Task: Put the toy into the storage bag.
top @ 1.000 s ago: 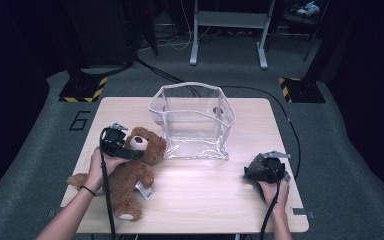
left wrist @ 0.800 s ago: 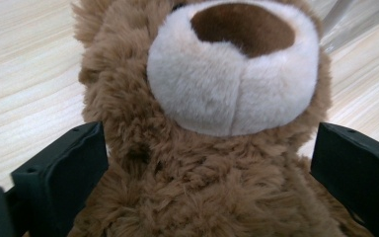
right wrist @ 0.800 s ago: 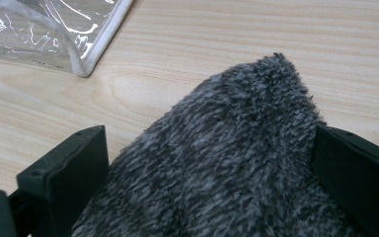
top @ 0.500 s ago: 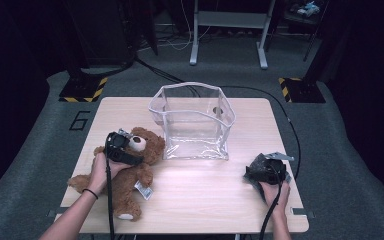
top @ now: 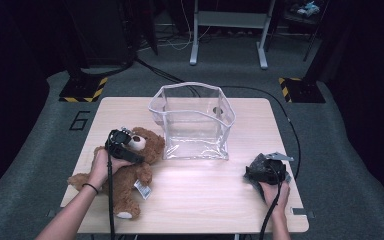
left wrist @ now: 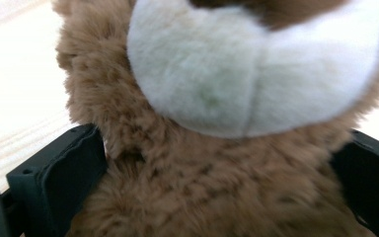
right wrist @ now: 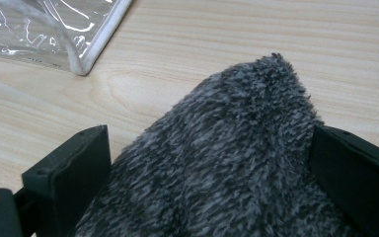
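Note:
A brown teddy bear (top: 130,175) lies on its back at the left of the wooden table (top: 205,200). My left gripper (top: 138,151) reaches over its head. In the left gripper view the bear's neck (left wrist: 202,187), under the white muzzle, fills the gap of the left gripper (left wrist: 222,133). The jaws stand wide and have just been opening. At the right, my right gripper (top: 259,171) rests on a dark grey plush thing (top: 252,176). That plush (right wrist: 237,158) fills the space in the right gripper (right wrist: 209,129) and touches both jaws; whether they press it is unclear.
A clear soft plastic bin (top: 195,135) with a white rim stands open at the table's middle back; its corner (right wrist: 54,29) shows in the right gripper view. Black cables run over the grey floor behind the table. Bare wood lies between the two hands.
My left gripper has shifted slightly right and lower over the bear's head toward its neck. The right hand, the grey plush and the bin have stayed put.

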Tool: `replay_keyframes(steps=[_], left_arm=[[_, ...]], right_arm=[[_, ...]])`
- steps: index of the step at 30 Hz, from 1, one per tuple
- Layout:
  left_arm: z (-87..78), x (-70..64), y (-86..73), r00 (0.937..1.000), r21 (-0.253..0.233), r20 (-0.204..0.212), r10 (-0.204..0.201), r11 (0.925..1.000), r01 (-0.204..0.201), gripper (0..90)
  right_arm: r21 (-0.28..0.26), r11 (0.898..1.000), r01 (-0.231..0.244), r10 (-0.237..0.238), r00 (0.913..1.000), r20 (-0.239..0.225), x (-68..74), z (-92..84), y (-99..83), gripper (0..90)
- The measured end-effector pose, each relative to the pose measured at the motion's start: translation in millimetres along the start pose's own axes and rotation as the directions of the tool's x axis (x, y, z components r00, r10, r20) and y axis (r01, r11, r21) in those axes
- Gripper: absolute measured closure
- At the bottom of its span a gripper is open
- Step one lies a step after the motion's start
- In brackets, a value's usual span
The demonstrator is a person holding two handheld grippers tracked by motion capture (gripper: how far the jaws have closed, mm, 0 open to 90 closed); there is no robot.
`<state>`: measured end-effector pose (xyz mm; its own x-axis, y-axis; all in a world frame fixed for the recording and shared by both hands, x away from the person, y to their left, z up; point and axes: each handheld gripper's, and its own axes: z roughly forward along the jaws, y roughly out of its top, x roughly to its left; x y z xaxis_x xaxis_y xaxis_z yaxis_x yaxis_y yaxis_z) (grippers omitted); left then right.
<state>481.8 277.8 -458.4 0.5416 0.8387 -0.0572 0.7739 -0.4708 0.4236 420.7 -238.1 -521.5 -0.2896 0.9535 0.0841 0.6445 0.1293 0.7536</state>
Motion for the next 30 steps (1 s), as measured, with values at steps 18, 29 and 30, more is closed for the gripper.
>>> replay_keyframes(steps=[18, 29, 30], left_arm=[[17.9, -2.5, -15.3, 0.999, -0.053, 0.043, -0.01, 0.9985, 0.012, 27.0], [11.0, -0.8, -27.5, 0.9969, -0.174, 0.054, -0.056, 0.9826, 0.065, 37.8], [10.1, 0.2, -28.4, 0.9966, -0.178, 0.058, -0.059, 0.9817, 0.068, 38.0]], right_arm=[[-0.019, 1.0, -0.004, 0.004, 1.0, 0.008, 0.6, -1.8, -1.6, 4.9], [-0.013, 1.0, -0.009, 0.009, 0.9999, 0.01, 1.1, -1.2, -1.5, 4.8], [-0.009, 1.0, -0.01, 0.01, 0.9998, 0.014, 1.8, -1.2, -1.4, 5.0]])
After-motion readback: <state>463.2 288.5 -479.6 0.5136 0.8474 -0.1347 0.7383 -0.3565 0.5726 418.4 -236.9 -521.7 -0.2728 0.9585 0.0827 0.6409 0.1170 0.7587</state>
